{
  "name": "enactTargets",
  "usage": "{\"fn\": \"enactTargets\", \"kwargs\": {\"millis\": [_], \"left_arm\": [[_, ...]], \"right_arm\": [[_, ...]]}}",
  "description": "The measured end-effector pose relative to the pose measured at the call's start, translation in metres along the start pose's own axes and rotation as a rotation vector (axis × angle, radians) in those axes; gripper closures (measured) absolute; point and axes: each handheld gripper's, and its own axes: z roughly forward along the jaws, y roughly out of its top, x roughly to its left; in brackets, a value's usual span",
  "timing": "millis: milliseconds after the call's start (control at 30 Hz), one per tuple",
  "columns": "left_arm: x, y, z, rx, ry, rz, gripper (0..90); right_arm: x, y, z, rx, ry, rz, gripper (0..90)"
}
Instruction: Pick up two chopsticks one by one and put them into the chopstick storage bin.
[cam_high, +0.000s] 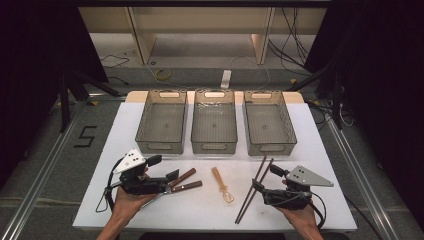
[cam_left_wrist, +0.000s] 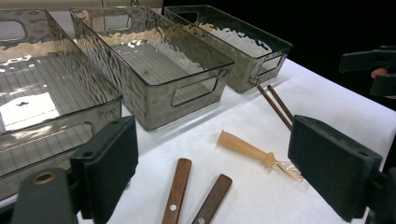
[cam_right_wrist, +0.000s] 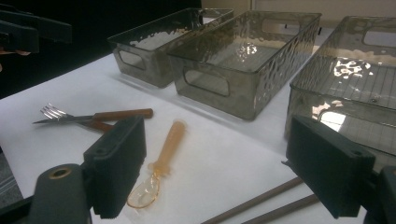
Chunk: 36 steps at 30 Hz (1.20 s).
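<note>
On the white table (cam_high: 125, 135) lie a fork and a knife with brown wooden handles (cam_high: 186, 180), an amber plastic spoon (cam_high: 222, 184) and a pair of dark brown chopsticks (cam_high: 254, 190). My left gripper (cam_high: 170, 181) rests at the front left, pointing right at the wooden handles (cam_left_wrist: 177, 191), jaws open and empty. My right gripper (cam_high: 266, 178) sits at the front right beside the chopsticks (cam_right_wrist: 261, 203), also open with nothing held. The spoon (cam_right_wrist: 163, 158) lies bowl toward the front, between the two grippers. The fork and knife (cam_right_wrist: 93, 119) lie crossed.
Three empty translucent grey bins stand side by side at the back: left bin (cam_high: 161, 145), middle bin (cam_high: 214, 146), right bin (cam_high: 272, 147). Bare white table surrounds the utensils. Floor cables and stand legs lie beyond the table.
</note>
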Motion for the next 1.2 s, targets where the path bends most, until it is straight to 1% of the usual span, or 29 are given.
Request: {"fn": "enactTargets", "kwargs": {"millis": [100,200,233,267,300,333,367,400,433,467,533,567,600,633,700,733,800,833,867,900,933,967,1000,1033,1067,1100,1133,1200], "left_arm": [[0.000,0.000,0.000,0.002,0.002,0.001,15.3],[0.000,0.000,0.000,0.002,0.003,0.001,15.3],[0.000,0.000,0.000,0.003,0.004,0.001,15.3],[0.000,0.000,0.000,0.003,0.006,0.001,15.3],[0.000,0.000,0.000,0.002,0.007,0.000,15.3],[0.000,0.000,0.000,0.001,0.007,-0.002,15.3],[0.000,0.000,0.000,0.001,0.008,-0.001,15.3],[0.001,0.000,0.000,0.002,0.006,-0.002,15.3],[0.001,0.000,0.000,0.002,0.008,-0.002,15.3],[0.001,0.000,0.000,0.003,0.007,-0.003,15.3],[0.001,0.000,0.000,0.004,0.007,-0.003,15.3],[0.001,0.000,0.001,0.005,0.008,-0.003,15.3],[0.001,0.000,0.001,0.005,0.008,-0.004,15.3],[0.001,0.000,0.000,0.005,0.008,-0.005,15.3],[0.001,0.000,0.000,0.005,0.011,-0.007,15.3],[0.002,0.000,0.000,0.005,0.011,-0.007,15.3],[0.002,0.000,0.000,0.007,0.011,-0.007,15.3],[0.001,0.000,0.000,0.007,0.011,-0.007,15.3],[0.001,0.000,0.000,0.007,0.011,-0.006,15.3],[0.001,0.000,0.000,0.007,0.011,-0.006,15.3],[0.001,0.000,0.000,0.007,0.011,-0.006,15.3],[0.001,0.000,0.001,0.007,0.011,-0.007,15.3],[0.001,0.000,0.001,0.008,0.012,-0.007,15.3],[0.002,0.000,0.001,0.008,0.011,-0.008,15.3],[0.002,0.000,0.001,0.009,0.011,-0.008,15.3],[0.001,0.000,0.001,0.009,0.011,-0.008,15.3],[0.001,0.000,0.001,0.007,0.012,-0.010,15.3],[0.001,0.000,0.001,0.007,0.010,-0.009,15.3]], "right_arm": [[-0.001,0.001,0.000,0.009,0.014,-0.003,21.6],[-0.002,0.003,0.002,0.032,0.029,-0.030,22.3],[-0.002,0.003,0.002,0.032,0.029,-0.030,22.3],[-0.003,0.006,0.004,0.072,0.061,-0.060,22.2],[-0.003,0.007,0.004,0.088,0.063,-0.081,22.5],[-0.005,0.011,0.006,0.118,0.077,-0.126,22.9],[-0.005,0.011,0.006,0.118,0.077,-0.126,22.9],[-0.006,0.014,0.007,0.146,0.098,-0.146,22.8],[-0.009,0.020,0.009,0.196,0.130,-0.195,23.5],[-0.011,0.024,0.010,0.221,0.143,-0.219,23.5],[-0.013,0.029,0.013,0.267,0.143,-0.253,23.5],[-0.013,0.029,0.013,0.267,0.143,-0.253,23.5],[-0.016,0.034,0.017,0.333,0.140,-0.295,23.8],[-0.017,0.035,0.019,0.345,0.135,-0.317,24.2],[-0.019,0.038,0.023,0.389,0.127,-0.334,24.6],[-0.019,0.038,0.023,0.389,0.127,-0.334,24.6],[-0.022,0.040,0.029,0.442,0.133,-0.351,24.8],[-0.024,0.040,0.036,0.500,0.149,-0.386,25.0],[-0.024,0.040,0.036,0.500,0.149,-0.386,25.0],[-0.025,0.039,0.041,0.559,0.164,-0.440,26.2],[-0.025,0.039,0.041,0.559,0.164,-0.440,26.2],[-0.025,0.038,0.043,0.583,0.167,-0.464,26.5],[-0.024,0.036,0.049,0.626,0.168,-0.520,27.6],[-0.023,0.036,0.050,0.642,0.176,-0.532,27.7],[-0.023,0.036,0.050,0.642,0.176,-0.532,27.7],[-0.023,0.034,0.053,0.677,0.201,-0.555,28.5],[-0.023,0.034,0.053,0.677,0.201,-0.555,28.5],[-0.024,0.032,0.057,0.700,0.210,-0.572,30.4]]}}
